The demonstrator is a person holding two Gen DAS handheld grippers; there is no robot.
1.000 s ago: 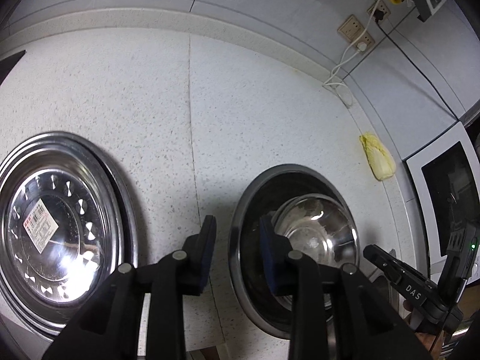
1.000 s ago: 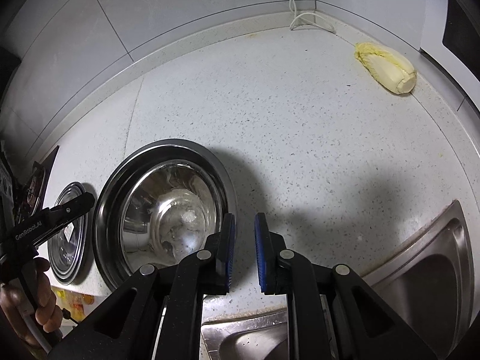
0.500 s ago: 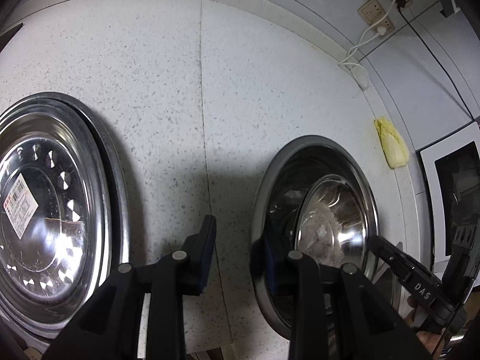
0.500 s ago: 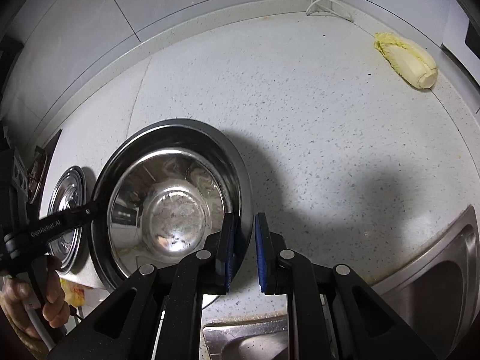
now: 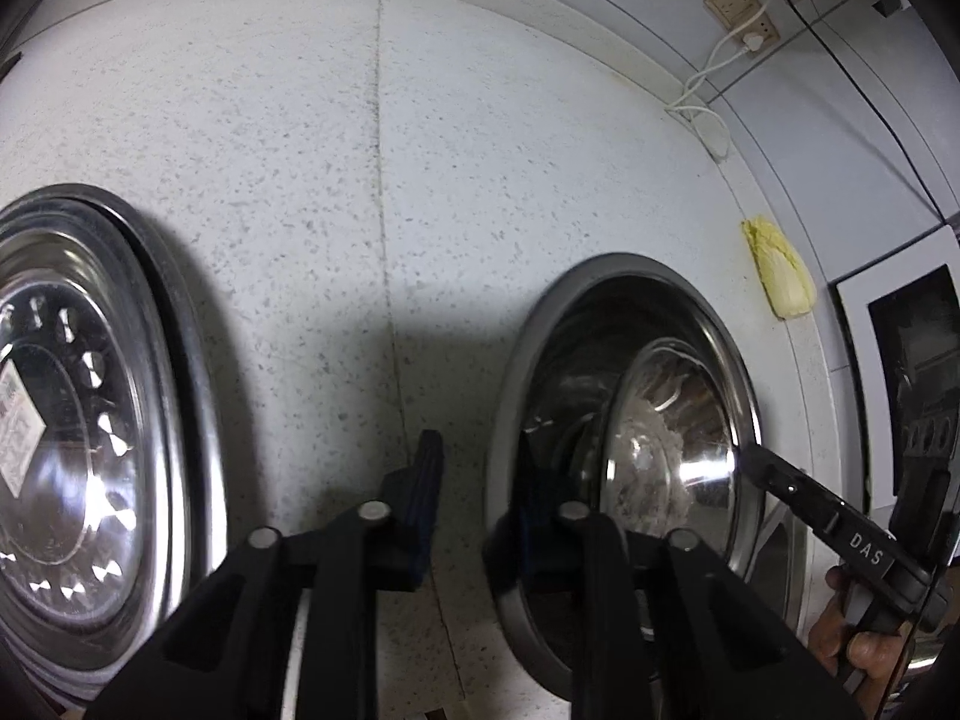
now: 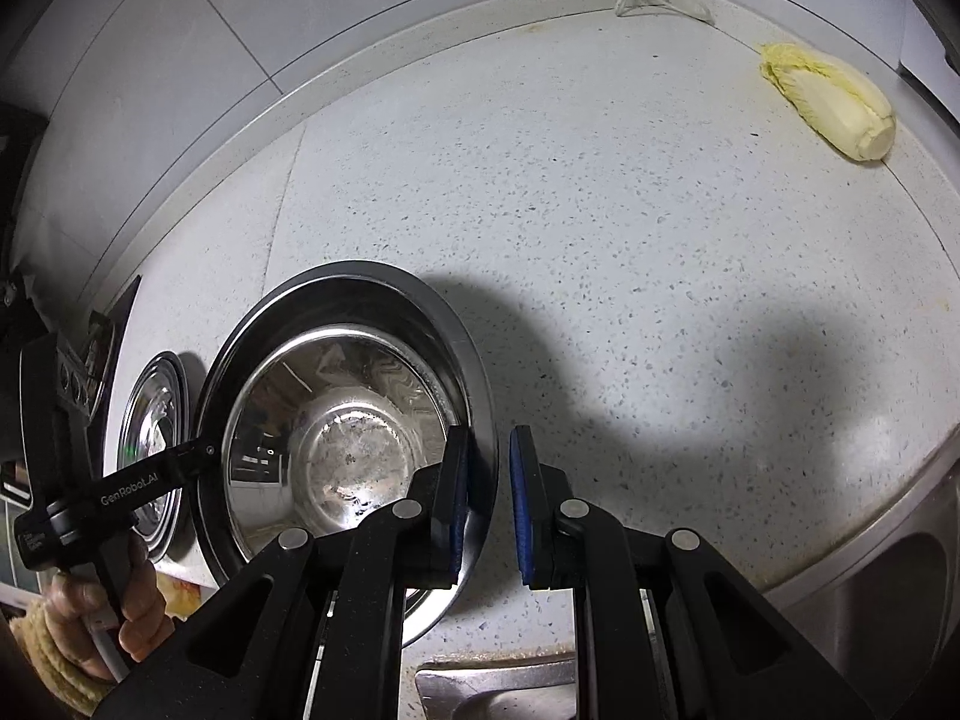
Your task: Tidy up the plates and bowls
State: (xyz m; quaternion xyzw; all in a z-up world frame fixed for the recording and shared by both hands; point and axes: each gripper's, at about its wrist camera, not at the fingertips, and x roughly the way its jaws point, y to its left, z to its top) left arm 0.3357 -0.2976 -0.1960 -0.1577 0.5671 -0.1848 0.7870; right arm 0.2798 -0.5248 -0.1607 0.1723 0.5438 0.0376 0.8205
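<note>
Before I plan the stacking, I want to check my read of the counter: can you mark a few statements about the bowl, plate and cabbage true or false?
1. The steel bowl stands upright on the counter. True.
2. The perforated plate is nested inside the steel bowl. False: it lies on the counter beside the bowl, with bare counter between them.
3. The cabbage lies in the sink. False: it lies on the counter near the back wall.
4. The perforated plate carries a sticker. True.
</note>
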